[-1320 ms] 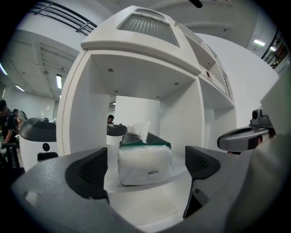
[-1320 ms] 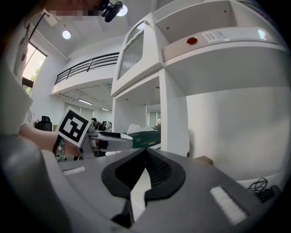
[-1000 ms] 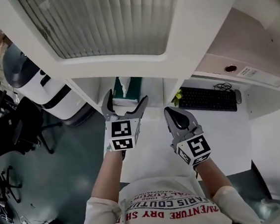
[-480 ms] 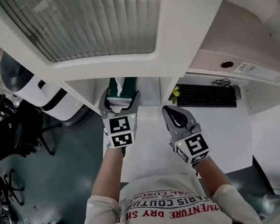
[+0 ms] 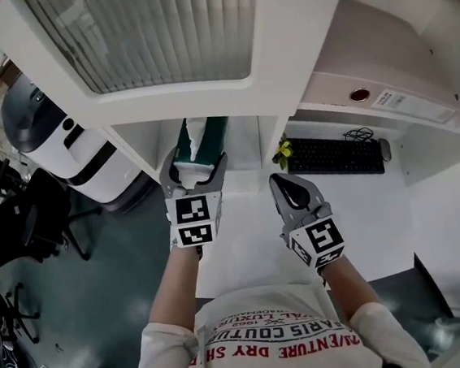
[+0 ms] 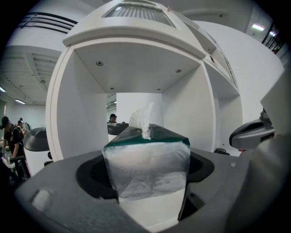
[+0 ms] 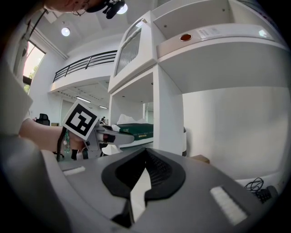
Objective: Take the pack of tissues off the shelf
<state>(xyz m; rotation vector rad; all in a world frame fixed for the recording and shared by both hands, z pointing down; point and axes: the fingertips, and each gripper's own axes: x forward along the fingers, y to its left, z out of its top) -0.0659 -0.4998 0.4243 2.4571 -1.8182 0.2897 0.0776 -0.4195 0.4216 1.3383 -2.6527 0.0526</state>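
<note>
Tissue pack point(image 6: 146, 164) at 12 o'clock btwn left gripper point(image 5: 195, 165) fingers, closing, not yet pinching; long axis 12–6 into shelf point(image 5: 246, 146). Right gripper point(image 5: 286, 185) fingers together, farther off.

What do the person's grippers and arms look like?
The left gripper and the right gripper are grey with curved jaws and dark pads; each carries a white cube with black square markers. The left one's jaws are closing around the tissue pack. The person wears a white short-sleeved T-shirt with red print.
</note>
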